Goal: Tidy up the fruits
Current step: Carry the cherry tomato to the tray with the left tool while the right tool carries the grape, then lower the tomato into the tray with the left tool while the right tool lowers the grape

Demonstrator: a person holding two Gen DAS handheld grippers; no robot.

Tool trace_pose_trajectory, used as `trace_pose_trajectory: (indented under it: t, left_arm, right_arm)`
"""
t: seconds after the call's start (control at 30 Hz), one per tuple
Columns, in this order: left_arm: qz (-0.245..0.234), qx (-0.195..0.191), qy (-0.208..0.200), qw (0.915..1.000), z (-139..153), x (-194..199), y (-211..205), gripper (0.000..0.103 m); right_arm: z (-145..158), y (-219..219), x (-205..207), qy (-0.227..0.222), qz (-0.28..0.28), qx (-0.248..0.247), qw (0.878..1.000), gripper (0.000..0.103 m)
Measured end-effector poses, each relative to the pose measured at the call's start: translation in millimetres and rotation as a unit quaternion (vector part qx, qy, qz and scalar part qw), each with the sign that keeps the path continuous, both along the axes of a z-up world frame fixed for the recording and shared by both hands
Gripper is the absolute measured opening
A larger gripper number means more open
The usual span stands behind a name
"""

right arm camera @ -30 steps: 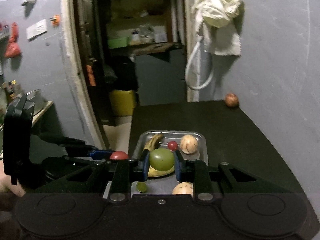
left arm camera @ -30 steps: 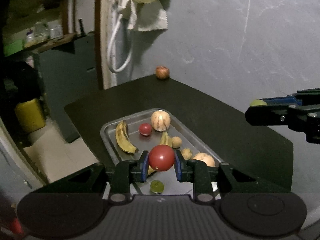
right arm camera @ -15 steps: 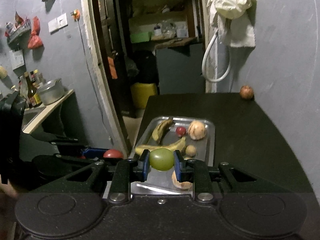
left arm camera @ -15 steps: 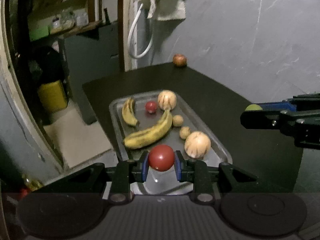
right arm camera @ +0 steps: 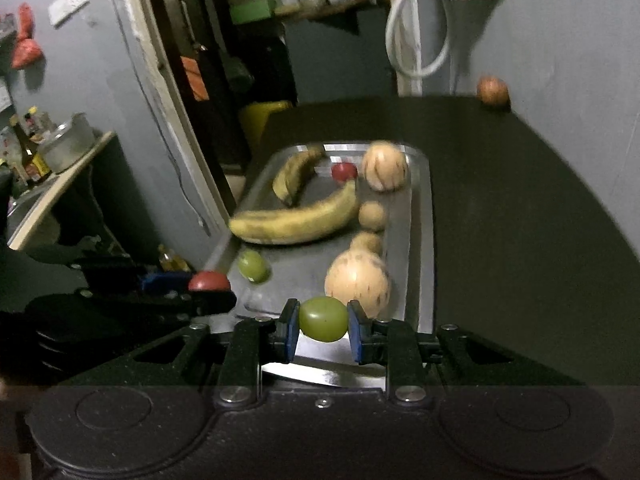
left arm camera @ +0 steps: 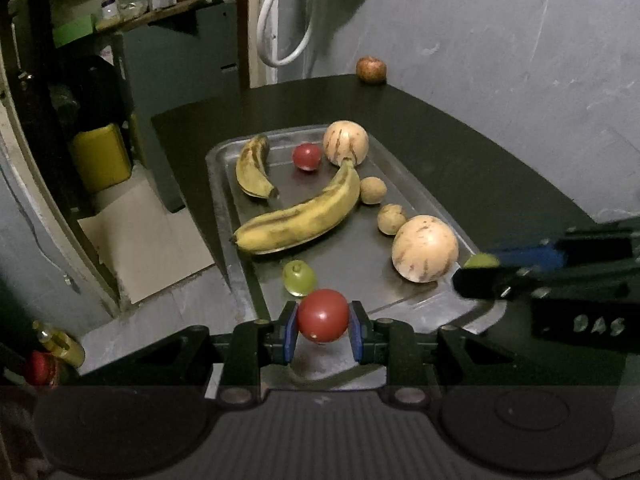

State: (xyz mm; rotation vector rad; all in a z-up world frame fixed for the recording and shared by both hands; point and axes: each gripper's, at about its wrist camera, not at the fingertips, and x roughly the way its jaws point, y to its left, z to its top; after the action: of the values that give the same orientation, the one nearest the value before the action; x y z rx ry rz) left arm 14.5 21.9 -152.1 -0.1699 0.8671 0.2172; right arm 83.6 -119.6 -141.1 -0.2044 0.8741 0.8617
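A steel tray (left arm camera: 420, 196) on the dark table holds two bananas (left arm camera: 304, 216), two pale striped melons (left arm camera: 425, 249), a small red fruit (left arm camera: 306, 156), two small brown fruits (left arm camera: 373, 189) and a green grape (left arm camera: 299, 277). My left gripper (left arm camera: 323, 330) is shut on a red tomato (left arm camera: 322, 315) over the tray's near edge. My right gripper (right arm camera: 323, 330) is shut on a green grape (right arm camera: 323, 318) over the tray's near edge (right arm camera: 420, 240). The right gripper also shows in the left wrist view (left arm camera: 480, 270).
A reddish apple (left arm camera: 371, 69) sits at the table's far corner by the grey wall. A yellow canister (left arm camera: 100, 156) stands on the floor to the left. A white hose (left arm camera: 280, 20) hangs on the wall. A counter with bottles and a pot (right arm camera: 68, 148) is at left.
Both grippers have drawn back toward the tray's near edge with their fruits still held. More of the tray now shows in both views.
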Motion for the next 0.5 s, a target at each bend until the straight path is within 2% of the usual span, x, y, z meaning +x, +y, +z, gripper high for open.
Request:
trace_pose_trajectory:
  t: [0.2, 0.5]
  left_arm:
    - [-0.009, -0.008, 0.014, 0.9998, -15.3, 13.7, 0.1, 0.028]
    - [-0.012, -0.009, 0.023, 0.9996, -22.7, 23.6, -1.6, 0.028]
  right_arm:
    - [-19.4, 11.5, 10.2, 0.013, -0.009, -0.031, 0.999, 0.027]
    - [-31.6, 11.6, 17.9, 0.014, -0.011, -0.049, 0.999, 0.027]
